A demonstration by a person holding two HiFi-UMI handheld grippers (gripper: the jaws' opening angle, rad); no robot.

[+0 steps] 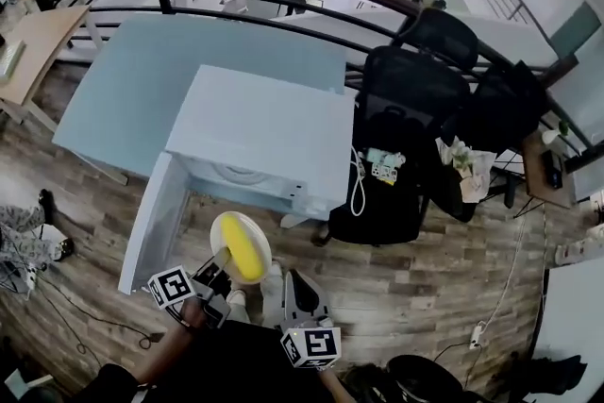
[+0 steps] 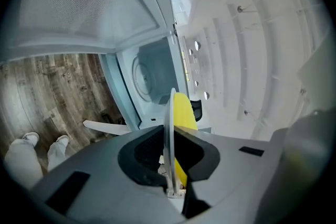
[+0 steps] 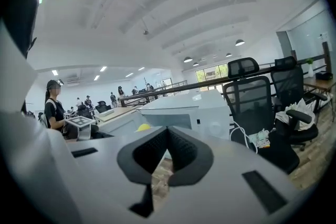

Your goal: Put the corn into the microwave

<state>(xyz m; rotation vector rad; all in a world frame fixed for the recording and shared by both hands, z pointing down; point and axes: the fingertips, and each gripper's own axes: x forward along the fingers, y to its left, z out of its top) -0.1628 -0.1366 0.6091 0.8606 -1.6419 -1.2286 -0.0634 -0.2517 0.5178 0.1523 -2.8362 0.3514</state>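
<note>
The left gripper has its fingers clamped on a plate's rim, carrying the yellow corn toward the microwave, whose door stands open. The right gripper waits alongside, fingers closed and empty.

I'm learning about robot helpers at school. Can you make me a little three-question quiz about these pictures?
1. True or false: the door of the white box-shaped microwave is shut.
2. What is the left gripper holding?
A) a round white plate carrying the yellow corn
B) a blue cup
C) a spoon
3. Fill in: between the jaws of the right gripper there is ____.

Key: 1 false, the door stands open; 2 A; 3 nothing, its jaws are together and empty.
</note>
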